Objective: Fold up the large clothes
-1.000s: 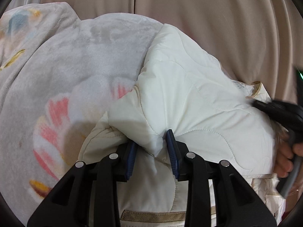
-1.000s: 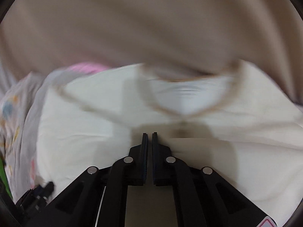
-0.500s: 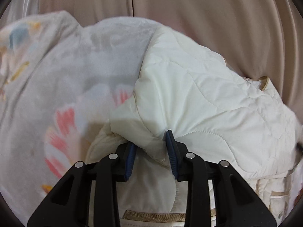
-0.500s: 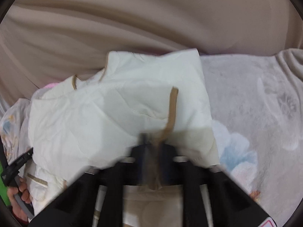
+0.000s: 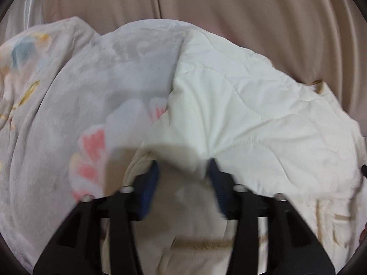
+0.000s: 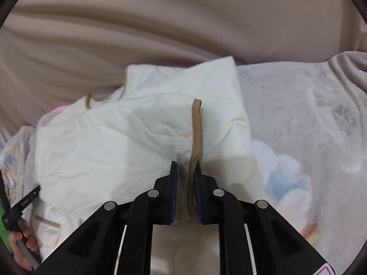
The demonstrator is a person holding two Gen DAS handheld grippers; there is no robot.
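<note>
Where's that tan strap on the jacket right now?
In the right wrist view the tan strap runs down the middle of the cream quilted jacket into the opening jaws of the right gripper, with the floral blanket to its right.

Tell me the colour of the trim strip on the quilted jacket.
Tan trim strip on the cream quilted jacket; right wrist view shows it best.

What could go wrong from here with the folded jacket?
The left tool is opening with a bunched fold of the cream jacket between its fingers; that fold may spring back. The right tool is opening around the tan trim strip, which might snag and drag the layer across the floral blanket.
</note>
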